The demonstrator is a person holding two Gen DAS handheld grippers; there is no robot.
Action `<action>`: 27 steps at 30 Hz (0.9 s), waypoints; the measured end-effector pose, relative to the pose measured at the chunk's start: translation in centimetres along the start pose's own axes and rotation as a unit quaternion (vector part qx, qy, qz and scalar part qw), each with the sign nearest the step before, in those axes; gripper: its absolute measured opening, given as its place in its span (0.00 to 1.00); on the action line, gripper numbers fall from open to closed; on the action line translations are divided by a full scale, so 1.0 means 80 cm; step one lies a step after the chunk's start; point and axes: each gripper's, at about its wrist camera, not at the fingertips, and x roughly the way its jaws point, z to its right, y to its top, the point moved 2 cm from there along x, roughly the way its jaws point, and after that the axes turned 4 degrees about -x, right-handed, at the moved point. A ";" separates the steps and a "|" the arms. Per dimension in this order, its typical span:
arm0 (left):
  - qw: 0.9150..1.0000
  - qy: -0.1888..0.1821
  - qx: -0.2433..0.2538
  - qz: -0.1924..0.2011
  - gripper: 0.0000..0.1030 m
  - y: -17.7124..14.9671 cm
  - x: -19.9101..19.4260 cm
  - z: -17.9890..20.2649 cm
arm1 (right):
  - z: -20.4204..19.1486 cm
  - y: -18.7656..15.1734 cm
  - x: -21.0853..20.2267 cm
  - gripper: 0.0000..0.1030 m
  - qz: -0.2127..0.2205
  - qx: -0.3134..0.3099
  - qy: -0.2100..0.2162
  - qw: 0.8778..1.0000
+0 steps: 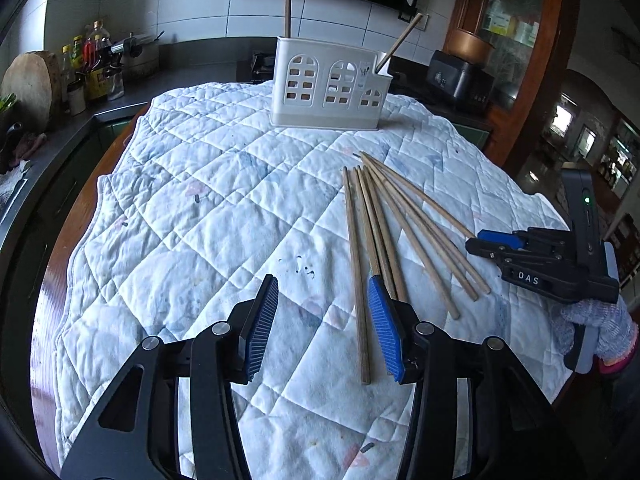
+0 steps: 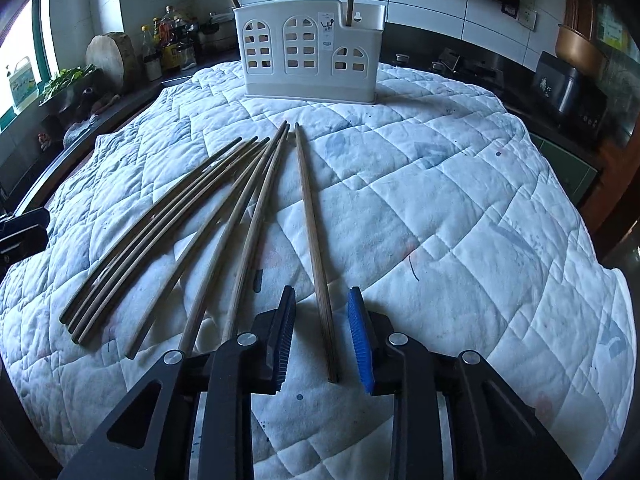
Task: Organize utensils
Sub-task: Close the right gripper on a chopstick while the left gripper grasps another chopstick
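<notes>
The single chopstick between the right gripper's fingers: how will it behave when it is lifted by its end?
The chopstick looks like thin, straight wood, so probably stiff and light. Held near its end by the right gripper, its long free part may droop or swivel. It looks round, so it may roll on the quilted cloth.

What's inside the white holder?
Two chopsticks stand in the holder, one upright, one leaning. Its walls hide their lower ends and anything else inside.
</notes>
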 end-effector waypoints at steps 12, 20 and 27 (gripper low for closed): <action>0.999 -0.011 0.013 -0.033 0.44 -0.020 0.024 0.020 | -0.001 0.003 0.005 0.09 0.001 -0.004 -0.004 1.000; 0.998 -0.016 0.016 -0.052 0.21 -0.019 0.043 0.029 | 0.003 0.000 0.001 0.09 0.005 0.006 0.002 1.000; 0.998 -0.009 0.017 -0.067 0.14 -0.018 0.059 0.030 | 0.003 -0.001 0.001 0.09 0.007 0.010 0.007 1.000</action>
